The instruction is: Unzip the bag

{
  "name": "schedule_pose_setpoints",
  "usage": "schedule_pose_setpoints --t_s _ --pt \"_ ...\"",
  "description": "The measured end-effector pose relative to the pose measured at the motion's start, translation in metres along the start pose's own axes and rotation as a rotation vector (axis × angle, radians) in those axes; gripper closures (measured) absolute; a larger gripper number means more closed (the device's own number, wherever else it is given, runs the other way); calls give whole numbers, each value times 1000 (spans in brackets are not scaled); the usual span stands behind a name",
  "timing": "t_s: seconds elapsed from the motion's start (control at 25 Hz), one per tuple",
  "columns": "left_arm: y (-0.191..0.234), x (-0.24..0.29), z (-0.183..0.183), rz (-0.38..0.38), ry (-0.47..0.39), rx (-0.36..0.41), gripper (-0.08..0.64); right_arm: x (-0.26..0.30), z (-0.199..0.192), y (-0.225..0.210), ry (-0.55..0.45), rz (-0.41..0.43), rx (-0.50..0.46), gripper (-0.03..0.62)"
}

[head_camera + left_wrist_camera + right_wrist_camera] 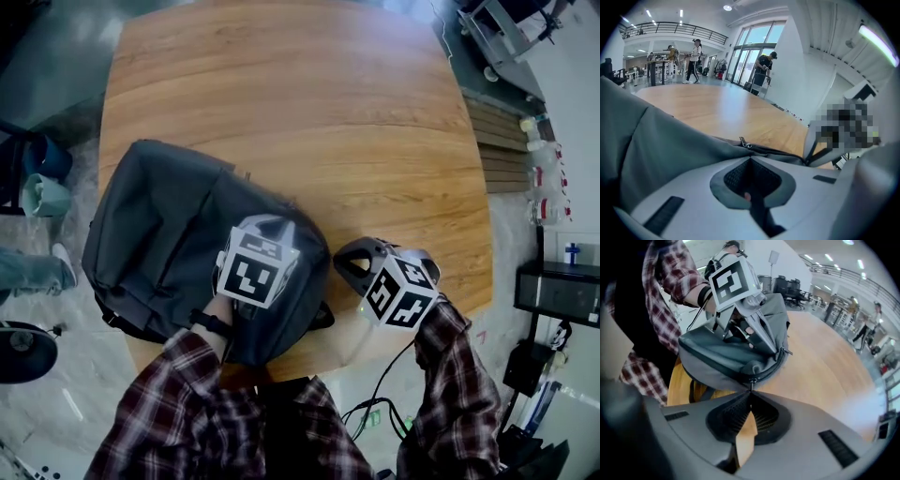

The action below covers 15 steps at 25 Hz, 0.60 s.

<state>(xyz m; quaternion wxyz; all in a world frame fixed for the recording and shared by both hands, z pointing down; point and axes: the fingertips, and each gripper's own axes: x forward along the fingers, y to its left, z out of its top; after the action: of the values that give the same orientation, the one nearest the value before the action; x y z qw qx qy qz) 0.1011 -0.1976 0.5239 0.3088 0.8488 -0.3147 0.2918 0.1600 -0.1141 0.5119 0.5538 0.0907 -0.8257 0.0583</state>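
A dark grey backpack [173, 239] lies on the near left part of the wooden table [309, 112]. My left gripper [279, 225] rests on top of the bag, jaws shut, tips against the fabric [670, 140] just short of a metal zipper pull [744, 142]. Whether it pinches any fabric does not show. My right gripper [342, 262] is at the bag's right edge. In the right gripper view its jaws [751, 392] meet on the small zipper pull [751, 382] that hangs from the bag's curved zipper line [773, 364]. The left gripper's marker cube [731, 282] sits above the bag [722, 350].
The table's near edge [375, 347] runs just below the right gripper. A slatted wooden bench [502, 141] and a black box [558, 291] stand to the right on the floor. A teal bin [45, 197] is at the left. People stand far off in the hall.
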Motion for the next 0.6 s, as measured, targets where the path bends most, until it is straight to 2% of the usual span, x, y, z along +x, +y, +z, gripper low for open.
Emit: schedule_pose_setpoints --t_s 0.12,0.24,0.4,0.52,0.6 --pt "0 3 1 19 11 -6 552 3 6 13 -31 -58 135 580" --pt "1 2 0 43 15 3 552 5 10 19 -41 -155 245 580" --pt "0 2 0 31 13 8 552 6 5 19 20 -304 239 580" --pt "-13 -10 8 -48 1 41 552 1 -2 9 21 -368 255 580" --pt "-35 -18 18 -146 10 127 552 -5 -4 1 0 -393 275 580"
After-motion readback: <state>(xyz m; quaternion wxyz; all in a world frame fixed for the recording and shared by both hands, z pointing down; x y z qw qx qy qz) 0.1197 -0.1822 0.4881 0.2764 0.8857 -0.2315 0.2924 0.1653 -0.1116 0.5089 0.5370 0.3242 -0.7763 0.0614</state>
